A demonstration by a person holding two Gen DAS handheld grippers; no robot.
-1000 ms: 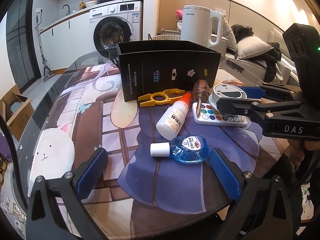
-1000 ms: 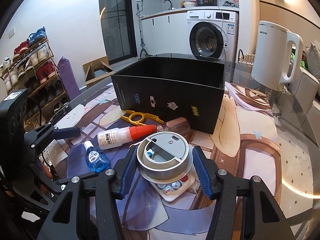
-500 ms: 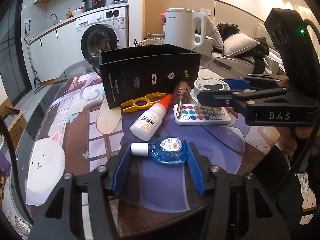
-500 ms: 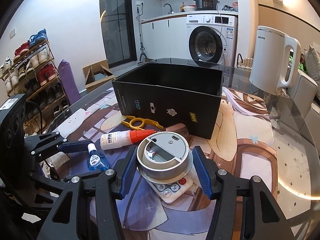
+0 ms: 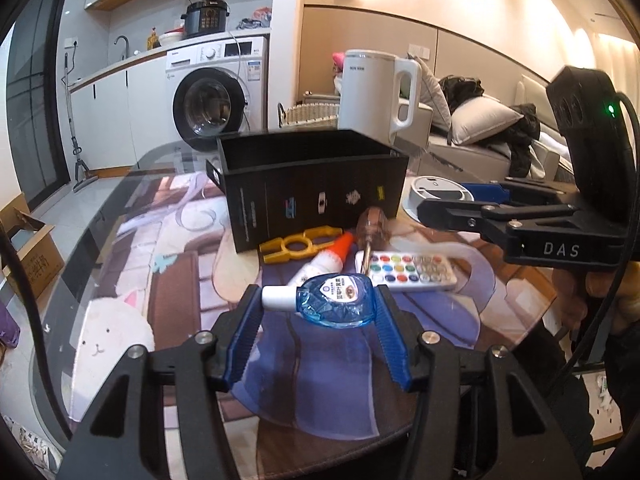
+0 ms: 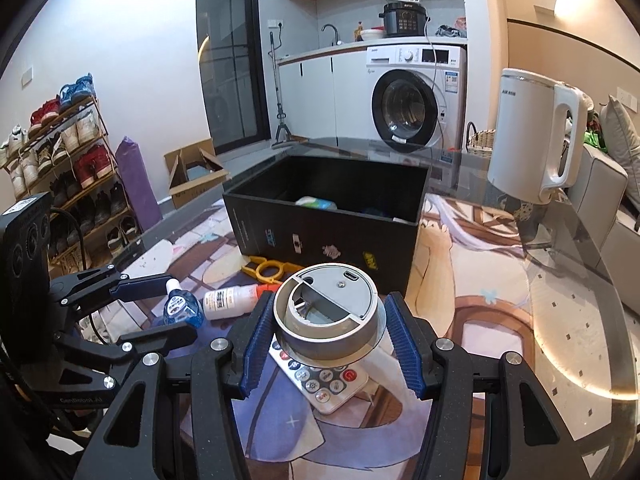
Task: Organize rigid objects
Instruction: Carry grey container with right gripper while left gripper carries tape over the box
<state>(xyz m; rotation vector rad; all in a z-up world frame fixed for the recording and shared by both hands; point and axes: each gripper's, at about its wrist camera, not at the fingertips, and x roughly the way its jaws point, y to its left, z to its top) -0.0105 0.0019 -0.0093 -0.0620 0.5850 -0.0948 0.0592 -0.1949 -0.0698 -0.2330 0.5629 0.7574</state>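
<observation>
Presently, from the left wrist view: the left tongs [image 5: 318, 312] are clenched on one blue bottle [image 5: 334, 305], which lies crosswise between the pads, white cap toward 9 o'clock, long axis running 9 to 3. It appears lifted clear of the table [image 5: 132, 208]. One black box [image 5: 316, 184] stands at 12 o'clock from these tongs, open top upward, with the loose items between. Counted on the table: one yellow opener [image 5: 298, 245], one white glue bottle [image 5: 322, 266], one screwdriver [image 5: 370, 228], one white remote [image 5: 410, 272]. The glue bottle's long axis runs from 7 to 1 o'clock.

From the right wrist view: the right tongs [image 6: 326, 338] are grasping one round grey disc [image 6: 326, 312], held level above the remote. The black box sits at 12 o'clock, just beyond the disc, and its interior already holds a few items, too obscured to count. One white kettle [image 6: 536, 140] stands at 2 o'clock, well apart.

Judgement: both tongs carry loads; the right is nearer the box, so the disc likely goes in first, requiring a lift over the near wall.
</observation>
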